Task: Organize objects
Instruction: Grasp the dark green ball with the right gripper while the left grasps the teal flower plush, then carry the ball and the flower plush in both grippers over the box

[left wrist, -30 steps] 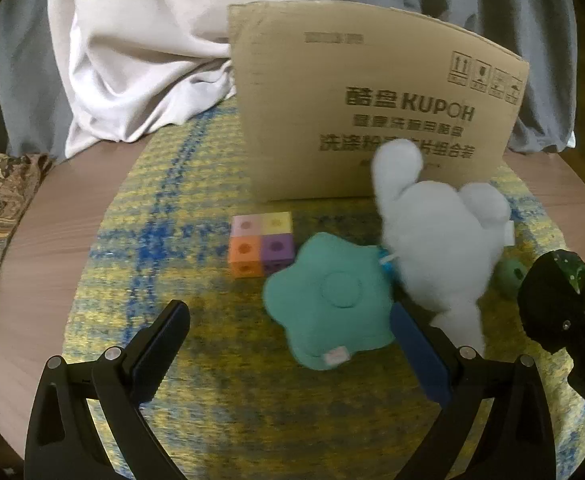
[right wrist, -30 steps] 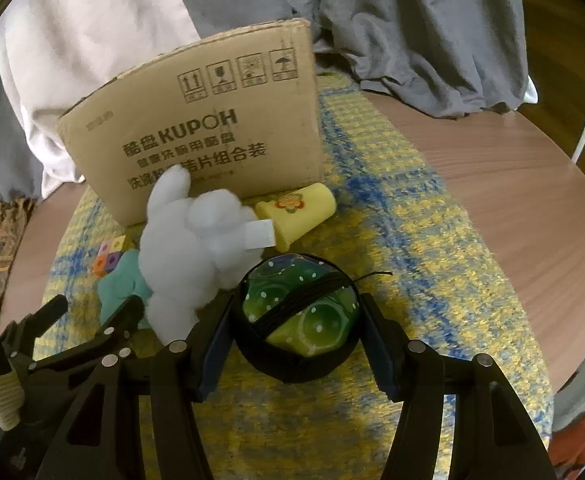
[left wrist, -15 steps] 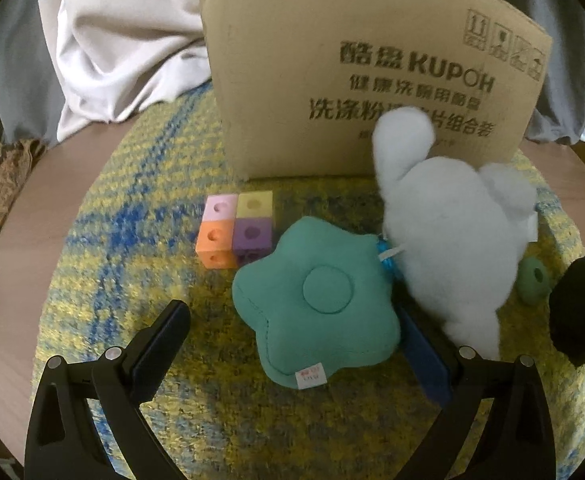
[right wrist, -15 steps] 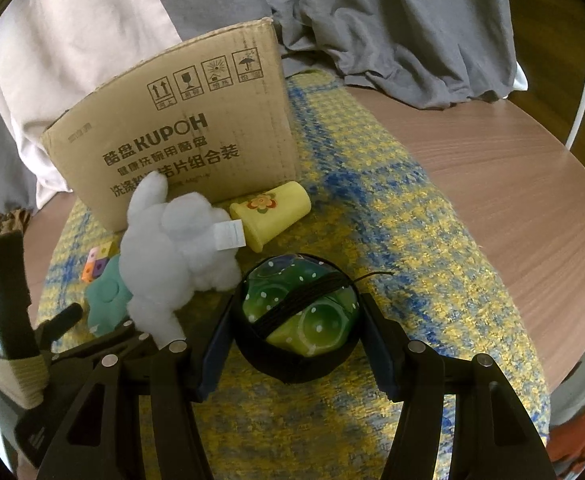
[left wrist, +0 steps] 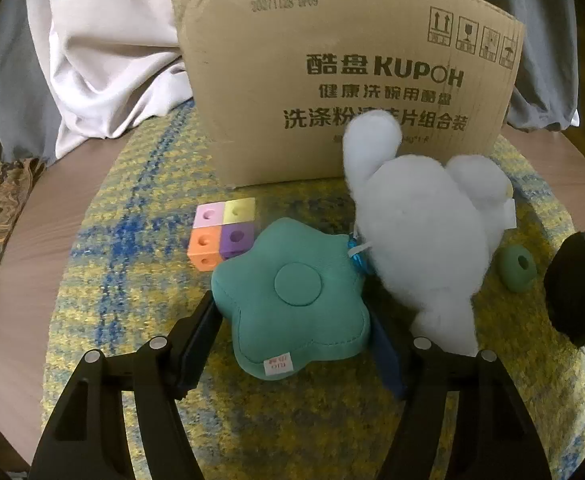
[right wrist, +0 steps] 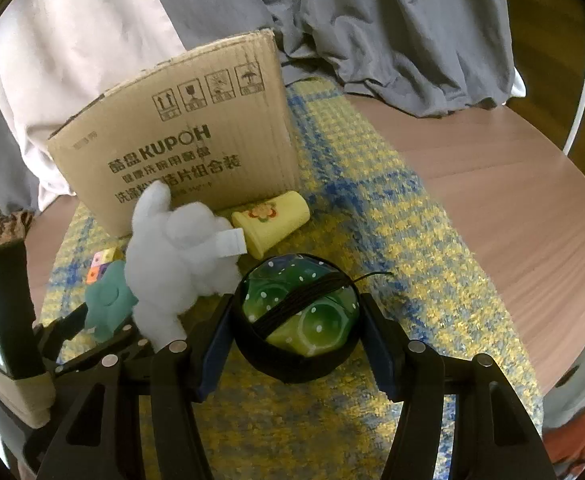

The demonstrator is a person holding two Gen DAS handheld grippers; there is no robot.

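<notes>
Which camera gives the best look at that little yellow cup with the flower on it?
The right wrist view. There the yellow plastic cup with a flower picture lies on its side in plain sight, just in front of the brown cardboard box. In the left wrist view the cup cannot be made out at all.

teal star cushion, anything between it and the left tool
Nothing visible. The teal star cushion already sits between the left tool's jaws, which have just been closing onto its sides. The white plush toy leans against the cushion's right edge, outside the jaws.
</notes>
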